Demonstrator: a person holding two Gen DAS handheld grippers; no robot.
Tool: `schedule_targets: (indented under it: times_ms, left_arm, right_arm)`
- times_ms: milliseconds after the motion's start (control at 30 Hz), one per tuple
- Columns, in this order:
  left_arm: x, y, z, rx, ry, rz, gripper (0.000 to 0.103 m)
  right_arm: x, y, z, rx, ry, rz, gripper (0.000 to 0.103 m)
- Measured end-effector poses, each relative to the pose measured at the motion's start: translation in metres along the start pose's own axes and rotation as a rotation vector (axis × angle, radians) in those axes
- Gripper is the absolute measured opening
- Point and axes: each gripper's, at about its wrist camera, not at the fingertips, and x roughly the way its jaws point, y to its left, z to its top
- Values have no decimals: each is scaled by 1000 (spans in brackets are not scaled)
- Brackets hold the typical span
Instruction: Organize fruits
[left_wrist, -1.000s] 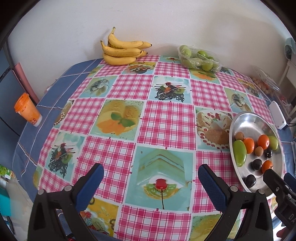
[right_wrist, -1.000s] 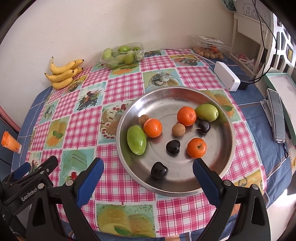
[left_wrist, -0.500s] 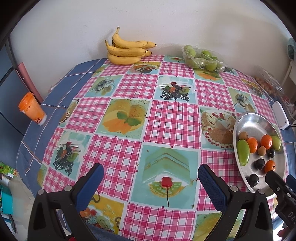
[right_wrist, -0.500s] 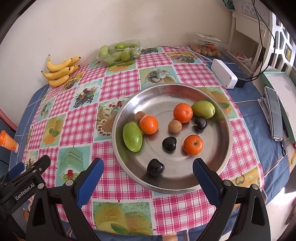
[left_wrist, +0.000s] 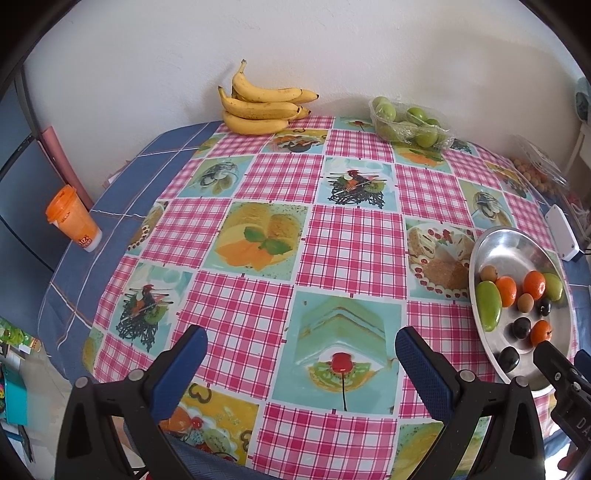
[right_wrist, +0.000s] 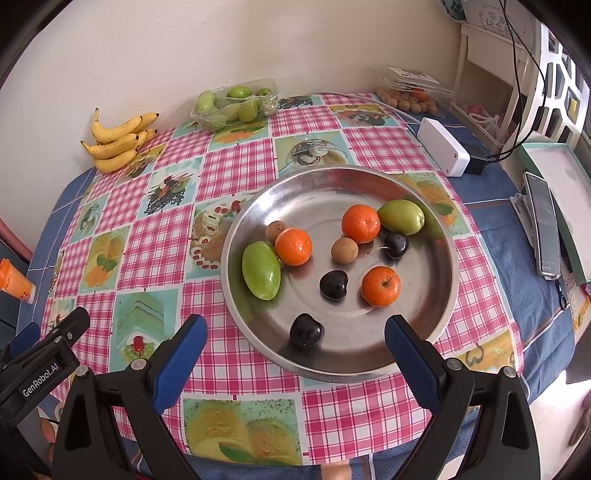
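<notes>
A round steel dish (right_wrist: 424, 317) (left_wrist: 517, 240) sits on the checked tablecloth and holds mixed fruit: a green mango (right_wrist: 260, 275), three oranges such as one at centre (right_wrist: 360, 223), two brown longans, three dark cherries such as the nearest (right_wrist: 306, 331), and a green fruit (right_wrist: 401, 216). My right gripper (right_wrist: 295, 343) hovers open over the dish's near rim, nothing between its blue pads. My left gripper (left_wrist: 301, 356) hangs open above the cloth, left of the dish, empty. Bananas (left_wrist: 262, 107) and a pack of green fruit (left_wrist: 410, 123) lie by the far wall.
An orange cup (left_wrist: 74, 218) stands at the table's left edge. A white box (right_wrist: 443, 151) with a cable, a clear pack of small fruit (right_wrist: 410, 96), a phone (right_wrist: 543, 229) and a flat box lie to the right. Shelving stands beyond the right side.
Both grippers have drawn back and up a little, so the table looks slightly farther away in both views. The fruit has not moved, and both grippers stay open.
</notes>
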Motion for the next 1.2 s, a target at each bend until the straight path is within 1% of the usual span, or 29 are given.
schedule_targets:
  times_ms: [333, 1200]
  left_arm:
    - [-3, 1, -1, 4, -7, 12, 103]
    - [-3, 0, 0, 7, -6, 14, 103]
  right_arm:
    - [0, 1, 0, -2, 3, -2, 97]
    - [3, -1, -1, 3, 19, -5, 97]
